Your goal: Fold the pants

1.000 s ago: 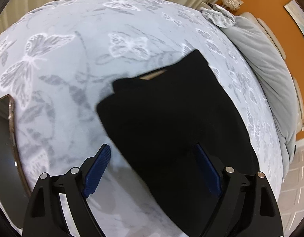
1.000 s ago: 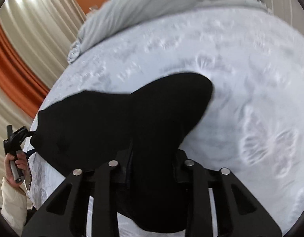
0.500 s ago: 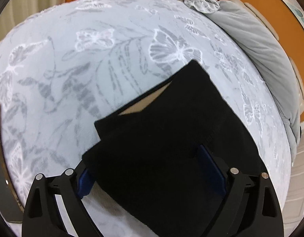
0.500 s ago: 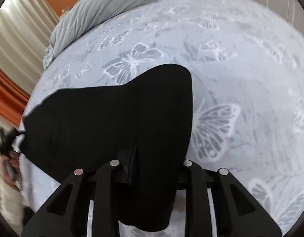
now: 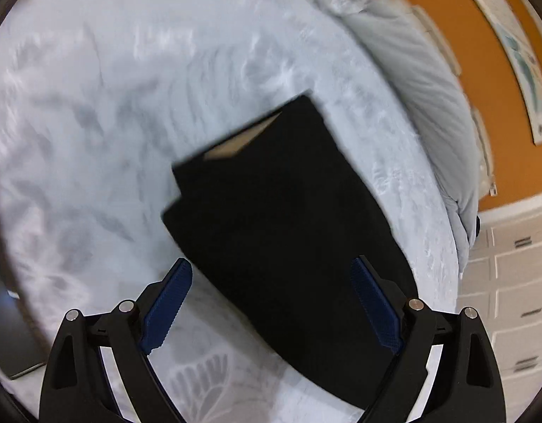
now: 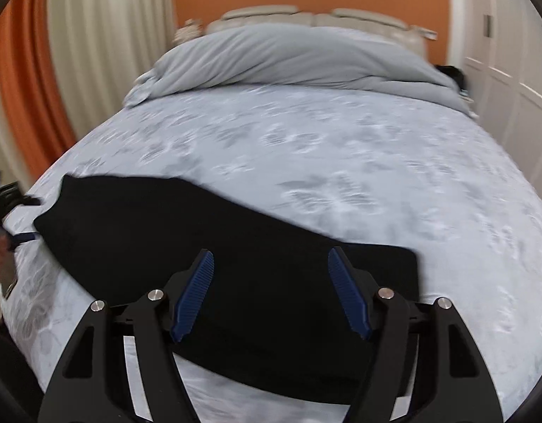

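The black pants point(image 5: 285, 218) lie folded flat on the bed's butterfly-print sheet point(image 5: 94, 123), with a tan inner lining showing at the far edge. My left gripper point(image 5: 271, 271) hovers open over the near end of the pants, nothing between its blue pads. In the right wrist view the pants point(image 6: 207, 246) stretch as a long black band across the bed. My right gripper point(image 6: 271, 264) is above them, its jaws opening and the pads clear of the cloth. At the far left of that view sits the left gripper point(image 6: 6, 197), held in a person's hand.
A rumpled grey duvet point(image 6: 288, 60) lies along the head of the bed. Orange walls, cream and orange curtains point(image 6: 59, 70) and white cupboard doors point(image 6: 500, 70) surround the bed. A dark flat object point(image 5: 10, 335) lies at the bed's left edge in the left wrist view.
My right gripper has let go of the pants end it was shut on, opened and lifted back; that end now lies flat. My left gripper pulled back slightly and stays open.
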`<action>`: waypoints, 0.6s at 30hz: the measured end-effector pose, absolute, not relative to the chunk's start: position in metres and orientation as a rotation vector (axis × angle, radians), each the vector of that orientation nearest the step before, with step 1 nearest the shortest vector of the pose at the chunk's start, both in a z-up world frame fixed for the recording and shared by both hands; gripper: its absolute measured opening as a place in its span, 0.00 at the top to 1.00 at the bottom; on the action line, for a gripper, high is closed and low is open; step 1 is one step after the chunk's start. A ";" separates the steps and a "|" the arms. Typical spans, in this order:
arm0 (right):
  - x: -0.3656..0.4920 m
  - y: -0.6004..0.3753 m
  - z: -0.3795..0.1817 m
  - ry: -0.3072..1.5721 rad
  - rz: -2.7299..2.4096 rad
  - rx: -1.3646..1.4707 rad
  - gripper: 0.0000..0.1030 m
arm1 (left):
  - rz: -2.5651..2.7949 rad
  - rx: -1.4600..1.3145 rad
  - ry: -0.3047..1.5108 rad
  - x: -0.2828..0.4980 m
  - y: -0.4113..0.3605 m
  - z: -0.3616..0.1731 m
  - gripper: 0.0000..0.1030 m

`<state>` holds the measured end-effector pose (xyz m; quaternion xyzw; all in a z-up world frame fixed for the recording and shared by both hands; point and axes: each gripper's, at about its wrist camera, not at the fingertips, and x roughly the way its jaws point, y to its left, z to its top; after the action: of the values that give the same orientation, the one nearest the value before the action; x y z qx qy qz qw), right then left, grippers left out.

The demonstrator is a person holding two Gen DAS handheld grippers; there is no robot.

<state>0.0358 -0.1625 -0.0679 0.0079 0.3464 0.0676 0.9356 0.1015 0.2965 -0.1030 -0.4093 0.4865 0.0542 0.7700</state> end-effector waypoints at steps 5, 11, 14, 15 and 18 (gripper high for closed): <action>0.042 -0.129 -0.078 0.718 0.189 -0.015 0.36 | 0.129 -0.963 0.997 0.113 0.306 -0.102 0.90; 0.051 -0.121 -0.090 0.743 0.202 0.023 0.36 | -0.091 -0.687 0.678 0.119 0.261 -0.017 0.83; 0.058 -0.115 -0.105 0.787 0.202 0.004 0.36 | 0.195 -0.740 0.949 0.132 0.278 -0.087 0.85; 0.060 -0.113 -0.109 0.806 0.205 0.004 0.36 | 0.218 -0.811 0.984 0.128 0.286 -0.099 0.86; 0.062 -0.105 -0.114 0.838 0.243 0.018 0.36 | 0.165 -0.921 0.960 0.116 0.306 -0.099 0.83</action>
<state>0.0624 -0.1049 -0.1136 0.0085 0.4060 0.1178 0.9062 0.1156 0.3056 -0.0993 -0.4266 0.4449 0.0766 0.7837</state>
